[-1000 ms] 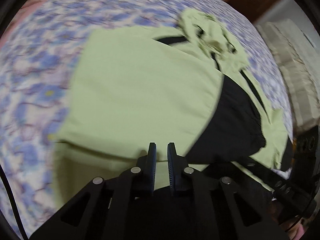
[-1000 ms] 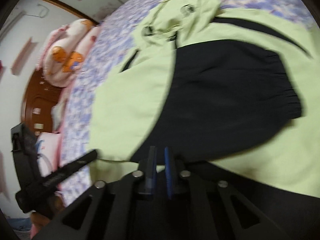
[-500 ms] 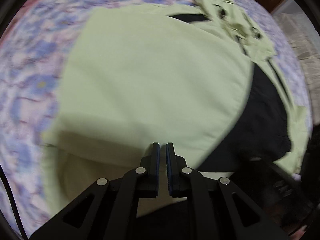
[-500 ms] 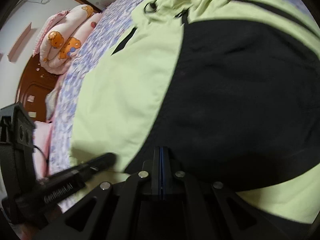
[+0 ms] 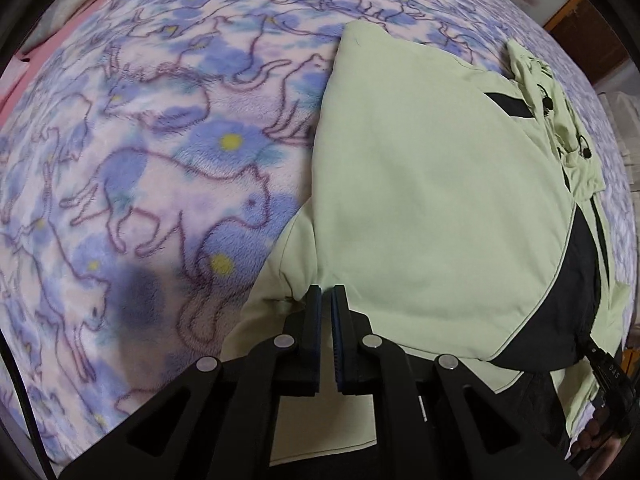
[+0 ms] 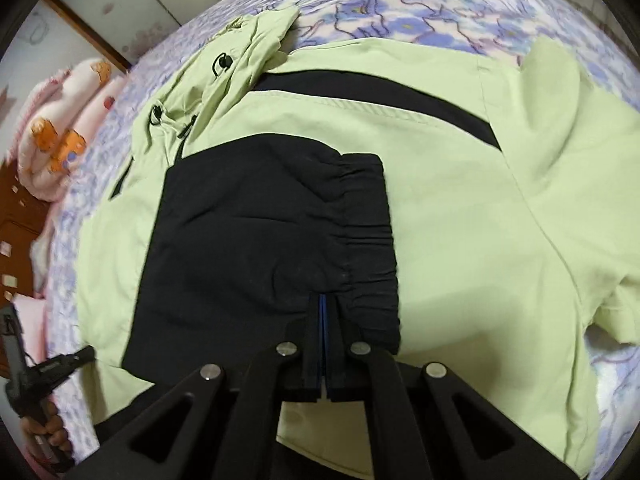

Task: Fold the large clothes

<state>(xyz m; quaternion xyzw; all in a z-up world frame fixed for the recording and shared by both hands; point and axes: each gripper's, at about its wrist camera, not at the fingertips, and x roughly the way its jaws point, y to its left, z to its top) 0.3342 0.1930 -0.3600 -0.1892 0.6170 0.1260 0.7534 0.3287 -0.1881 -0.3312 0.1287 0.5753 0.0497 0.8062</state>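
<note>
A pale green jacket (image 5: 432,184) with black panels lies on a bed. Its hood (image 6: 248,48) points to the far end. One sleeve is folded across the chest, and its black elastic cuff (image 6: 360,220) lies on top. My left gripper (image 5: 326,292) is at the jacket's side fold, its jaws a narrow gap apart with green fabric at the tips. My right gripper (image 6: 323,304) is shut at the near edge of the black sleeve cuff. The jacket also shows in the right wrist view (image 6: 480,208).
A fleece blanket (image 5: 160,152) with purple cats and blue flowers covers the bed. A rolled pink quilt (image 6: 64,128) lies at the far left. The left gripper's body and the hand holding it (image 6: 36,392) show at the lower left of the right wrist view.
Both cameras have pulled back and swung. The left gripper has moved to the jacket's left side fold. The right gripper has closed fully and is at the black cuff.
</note>
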